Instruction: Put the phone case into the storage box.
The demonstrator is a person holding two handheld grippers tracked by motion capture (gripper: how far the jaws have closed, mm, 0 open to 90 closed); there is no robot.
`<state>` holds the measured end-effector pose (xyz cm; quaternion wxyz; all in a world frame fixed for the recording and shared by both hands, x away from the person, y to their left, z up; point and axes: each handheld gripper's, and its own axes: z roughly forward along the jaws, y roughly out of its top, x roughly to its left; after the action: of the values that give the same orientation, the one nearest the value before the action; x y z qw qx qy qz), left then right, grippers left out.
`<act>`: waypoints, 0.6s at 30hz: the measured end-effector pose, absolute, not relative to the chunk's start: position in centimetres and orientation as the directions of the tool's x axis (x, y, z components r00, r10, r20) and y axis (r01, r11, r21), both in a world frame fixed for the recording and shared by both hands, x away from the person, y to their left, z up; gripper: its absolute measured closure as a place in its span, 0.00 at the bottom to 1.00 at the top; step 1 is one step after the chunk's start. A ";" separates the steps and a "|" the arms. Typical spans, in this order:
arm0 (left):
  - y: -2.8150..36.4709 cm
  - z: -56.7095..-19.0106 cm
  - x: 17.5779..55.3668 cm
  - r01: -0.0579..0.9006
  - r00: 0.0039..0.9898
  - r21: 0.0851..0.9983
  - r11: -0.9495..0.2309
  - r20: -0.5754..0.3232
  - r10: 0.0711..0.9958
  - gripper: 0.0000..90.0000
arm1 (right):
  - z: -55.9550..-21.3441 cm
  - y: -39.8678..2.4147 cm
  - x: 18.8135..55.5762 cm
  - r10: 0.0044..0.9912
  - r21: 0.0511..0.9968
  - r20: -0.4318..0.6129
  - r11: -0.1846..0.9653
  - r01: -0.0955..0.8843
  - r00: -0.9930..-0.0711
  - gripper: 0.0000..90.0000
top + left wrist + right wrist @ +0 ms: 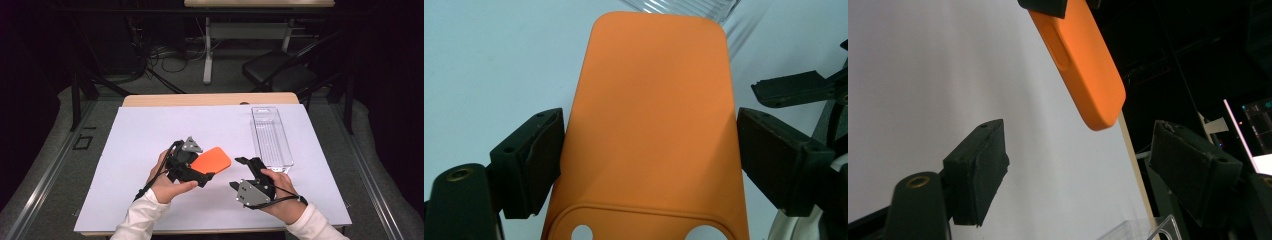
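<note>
An orange phone case (pixel 212 160) is held off the white sheet near the table's middle. My left gripper (pixel 200 166) is shut on it. In the left gripper view both pads (pixel 541 150) press the case's (pixel 654 110) long sides, with camera cut-outs at its near end. My right gripper (pixel 241 173) is lower right of the case and apart from it, and is open. In the right gripper view its jaws (pixel 1083 170) stand wide with nothing between them, and the case (pixel 1088 65) hangs ahead and above. One right jaw (pixel 794 87) shows at the left gripper view's right edge.
A clear plastic tray (pixel 271 137) lies lengthwise on the right of the white sheet (pixel 145 130), just beyond my right gripper. The wooden table edge (pixel 210 99) runs along the far side. Beyond stand a dark chair (pixel 275 67) and another table's leg (pixel 207 50).
</note>
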<state>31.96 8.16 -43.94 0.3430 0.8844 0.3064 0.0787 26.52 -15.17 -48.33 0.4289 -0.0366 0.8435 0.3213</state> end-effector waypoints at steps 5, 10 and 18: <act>7.9 -44.1 31.9 0.497 0.801 0.651 -0.574 -0.089 0.592 0.17 | -48.8 -14.3 26.4 0.181 0.487 -0.758 0.797 -0.358 -0.626 0.29; 7.8 -44.2 31.9 0.501 0.801 0.650 -0.572 -0.096 0.591 0.17 | -49.1 -13.9 26.0 0.106 0.397 -0.813 0.820 -0.412 -0.572 0.30; 7.4 -44.3 31.8 0.499 0.807 0.640 -0.584 -0.099 0.582 0.17 | -49.8 -12.9 25.8 0.001 0.267 -0.873 0.837 -0.478 -0.487 0.37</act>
<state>31.76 7.43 -44.26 0.3394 0.8880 0.3043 0.0607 25.77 -12.92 -49.80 0.4854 -0.1445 0.8263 0.2465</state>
